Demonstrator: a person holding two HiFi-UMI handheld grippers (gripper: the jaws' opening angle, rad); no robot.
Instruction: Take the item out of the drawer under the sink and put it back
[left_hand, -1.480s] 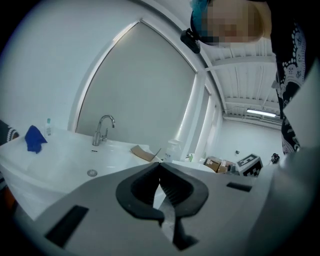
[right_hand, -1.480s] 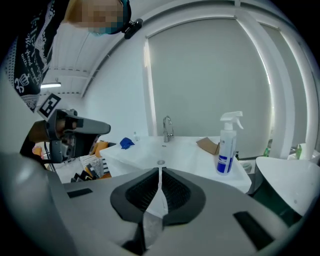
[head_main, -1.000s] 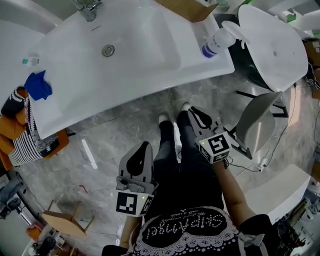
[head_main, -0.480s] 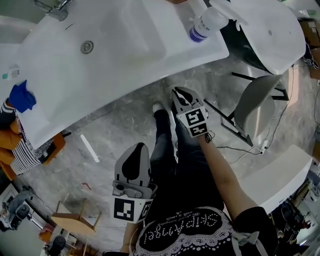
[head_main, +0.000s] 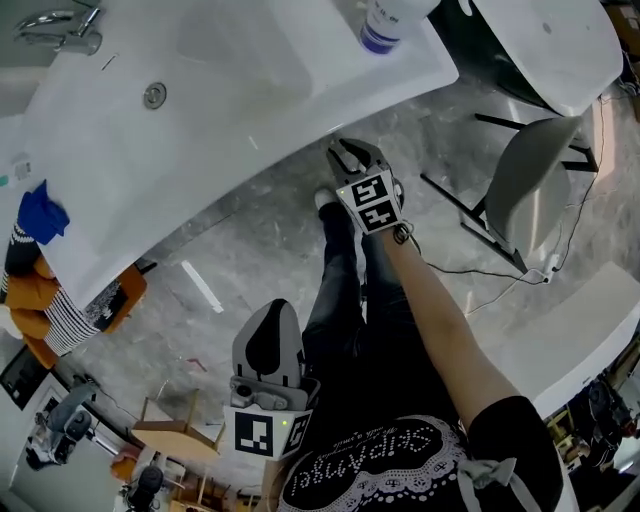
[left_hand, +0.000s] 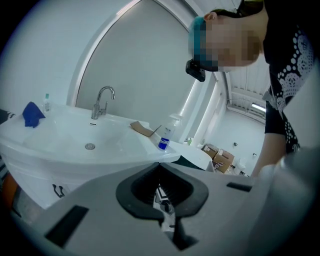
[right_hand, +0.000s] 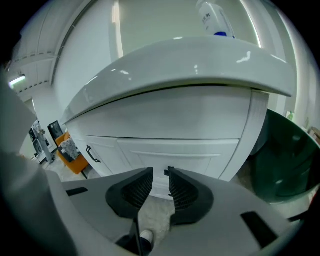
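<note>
Two tools noted: right tool (right_hand: 159, 172) just parted, empty, faced by closed drawer (right_hand: 185, 150) beneath sink (right_hand: 190, 65), bottle (right_hand: 212, 20) atop; left tool (left_hand: 159, 163) clenched, empty.

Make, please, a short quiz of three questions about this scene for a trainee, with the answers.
1. True or false: the right claw holds an item from the drawer.
2. Which thing lies on the sink top, at the left of the head view? A) blue cloth B) red cup C) green sponge
3. Fill in: the left claw has its jaws ____.

Key
1. False. Its jaws stand apart with nothing between them and have just been opening. The cabinet front under the sink looks shut.
2. A.
3. Together.
</note>
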